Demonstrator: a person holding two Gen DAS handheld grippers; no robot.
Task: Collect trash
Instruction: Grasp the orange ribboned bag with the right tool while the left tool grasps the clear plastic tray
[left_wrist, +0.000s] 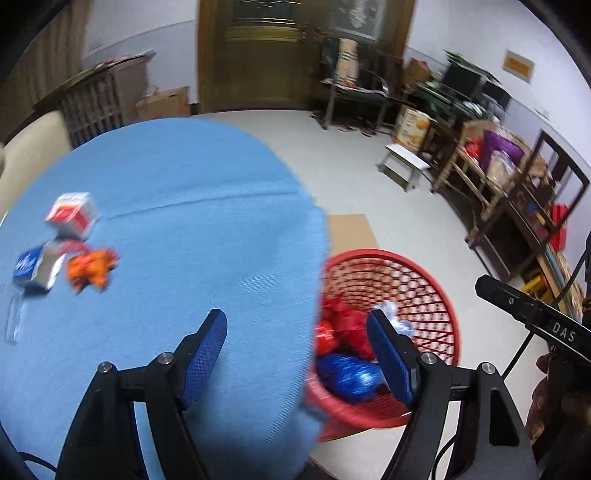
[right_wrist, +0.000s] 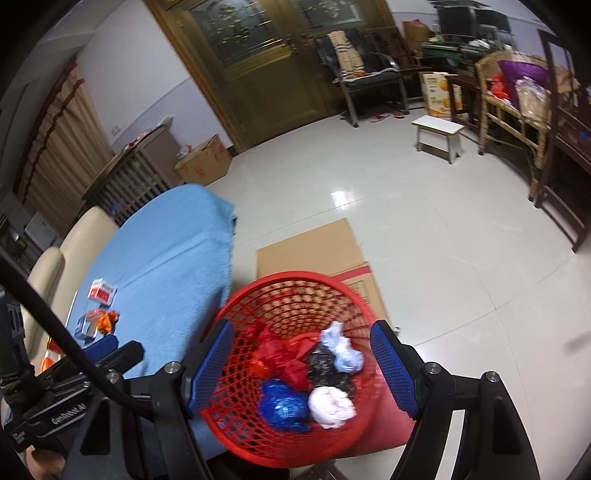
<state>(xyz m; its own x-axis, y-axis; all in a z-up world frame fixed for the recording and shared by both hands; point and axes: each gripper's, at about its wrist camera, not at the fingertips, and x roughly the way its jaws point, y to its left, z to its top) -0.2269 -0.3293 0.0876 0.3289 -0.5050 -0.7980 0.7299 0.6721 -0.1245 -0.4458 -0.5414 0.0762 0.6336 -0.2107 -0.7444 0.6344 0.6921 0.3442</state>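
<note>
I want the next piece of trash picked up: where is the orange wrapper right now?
In the left wrist view, the orange wrapper lies at the left of the blue tablecloth, beside a blue-and-white packet and below the red-and-white carton.

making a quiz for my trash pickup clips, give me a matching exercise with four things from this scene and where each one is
Things
1. crumpled orange wrapper
2. crumpled blue plastic bag
3. red mesh plastic basket
4. small white step stool

Places
A. on the flat cardboard sheet beside the table
B. out on the tiled floor near the wooden chairs
C. on the blue tablecloth
D. inside the basket among other trash

Pairs: 1-C, 2-D, 3-A, 4-B
</note>
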